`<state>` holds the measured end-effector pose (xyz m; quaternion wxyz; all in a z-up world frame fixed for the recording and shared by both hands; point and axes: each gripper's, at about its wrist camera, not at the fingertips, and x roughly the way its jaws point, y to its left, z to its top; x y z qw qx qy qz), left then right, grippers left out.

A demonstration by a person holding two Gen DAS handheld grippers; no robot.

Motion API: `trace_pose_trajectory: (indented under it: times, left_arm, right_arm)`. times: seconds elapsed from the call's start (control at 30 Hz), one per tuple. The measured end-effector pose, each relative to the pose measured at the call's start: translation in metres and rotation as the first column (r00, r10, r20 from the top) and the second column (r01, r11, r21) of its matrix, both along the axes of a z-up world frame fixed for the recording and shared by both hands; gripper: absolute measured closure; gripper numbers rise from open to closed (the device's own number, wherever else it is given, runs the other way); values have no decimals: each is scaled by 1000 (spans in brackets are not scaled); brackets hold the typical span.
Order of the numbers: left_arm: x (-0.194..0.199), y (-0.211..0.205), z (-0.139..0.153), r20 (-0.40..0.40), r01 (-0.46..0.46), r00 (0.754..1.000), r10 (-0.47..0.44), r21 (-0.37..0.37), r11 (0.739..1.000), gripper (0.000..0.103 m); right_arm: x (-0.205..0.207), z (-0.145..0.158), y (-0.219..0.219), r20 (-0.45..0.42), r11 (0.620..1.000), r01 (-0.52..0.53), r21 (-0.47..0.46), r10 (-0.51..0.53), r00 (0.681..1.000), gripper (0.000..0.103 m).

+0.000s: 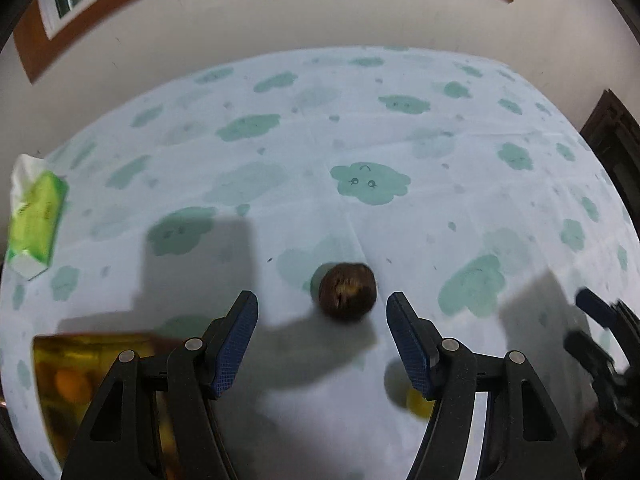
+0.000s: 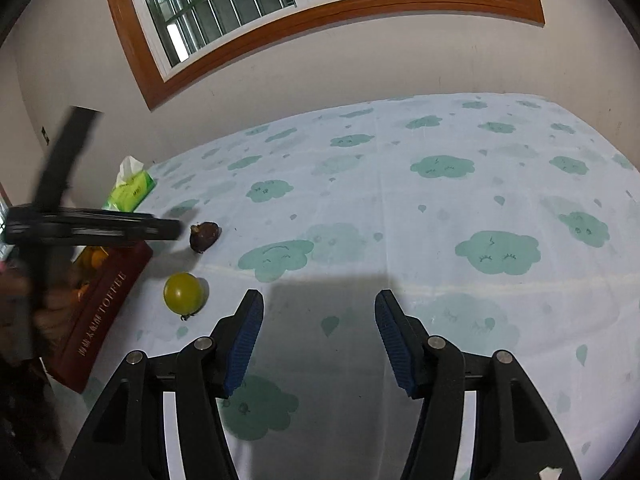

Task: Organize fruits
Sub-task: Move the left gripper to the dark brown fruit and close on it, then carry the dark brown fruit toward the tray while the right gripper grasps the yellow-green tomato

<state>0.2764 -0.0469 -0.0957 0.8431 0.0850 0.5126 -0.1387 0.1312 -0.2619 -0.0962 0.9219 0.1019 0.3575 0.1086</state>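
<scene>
A dark brown round fruit (image 1: pixel 347 292) (image 2: pixel 204 236) lies on the cloud-printed cloth. My left gripper (image 1: pixel 321 298) hovers right over it, open, its blue pads (image 1: pixel 236 340) well apart from the fruit on both sides. In the right wrist view that left gripper (image 2: pixel 96 228) is a blurred black bar beside the brown fruit. A yellow-green round fruit (image 2: pixel 184 293) (image 1: pixel 418 404) rests nearer, half hidden behind my left gripper's right finger. My right gripper (image 2: pixel 319 298) is open over bare cloth with nothing between its fingers. It also shows at the left wrist view's right edge (image 1: pixel 600 340).
A red-brown toffee box (image 2: pixel 104 304) (image 1: pixel 80 368) with a clear yellow lid holds orange fruits (image 2: pixel 94 258) at the left. A green tissue pack (image 2: pixel 130 192) (image 1: pixel 36 220) stands beyond it. The cloth-covered table (image 2: pixel 440 220) reaches back to a wall with a window.
</scene>
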Motion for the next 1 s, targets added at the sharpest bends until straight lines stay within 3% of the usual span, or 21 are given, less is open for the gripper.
trace_pose_trajectory:
  times: [0.13, 0.17, 0.2, 0.27, 0.37, 0.57, 0.7, 0.77, 0.9, 1.0]
  left_arm:
    - [16, -9, -23, -77, 5, 997, -5, -4, 1000, 39]
    - [14, -12, -22, -45, 5, 999, -5, 5, 1000, 48]
    - [12, -15, -21, -37, 15, 999, -16, -7, 1000, 67]
    - [10, -18, -19, -38, 5, 999, -5, 5, 1000, 68]
    - [-1, -12, -11, -41, -39, 999, 36, -70, 997, 68]
    - [-59, 21, 34, 25, -100, 994, 105, -158, 982, 68]
    - [-93, 43, 54, 65, -111, 990, 121, -146, 983, 68]
    - [-112, 55, 61, 103, -114, 987, 127, -122, 986, 68]
    - [-140, 77, 67, 141, -139, 978, 152, -97, 986, 68]
    - [-154, 95, 69, 153, -167, 971, 181, -101, 981, 68]
  right_arm:
    - [2, -1, 0, -8, 1000, -16, 14, 17, 1000, 47]
    - [2, -1, 0, -11, 1000, -21, 15, 21, 1000, 47]
    - [2, -1, 1, -13, 1000, -22, 13, 22, 1000, 47]
    - [3, -2, 2, -16, 999, -30, 13, 30, 999, 47]
    - [5, -3, 3, -32, 1000, -28, 9, 28, 999, 47]
    - [10, -8, 0, -63, 1000, -20, 20, 21, 998, 47]
    - [7, -4, 14, -39, 998, -53, -44, 52, 998, 47]
    - [0, 2, 33, 2, 989, -128, -81, 128, 992, 47]
    - [-4, 9, 65, 15, 972, -233, -2, 233, 972, 47]
    - [3, 9, 88, 6, 966, -257, -38, 257, 966, 47]
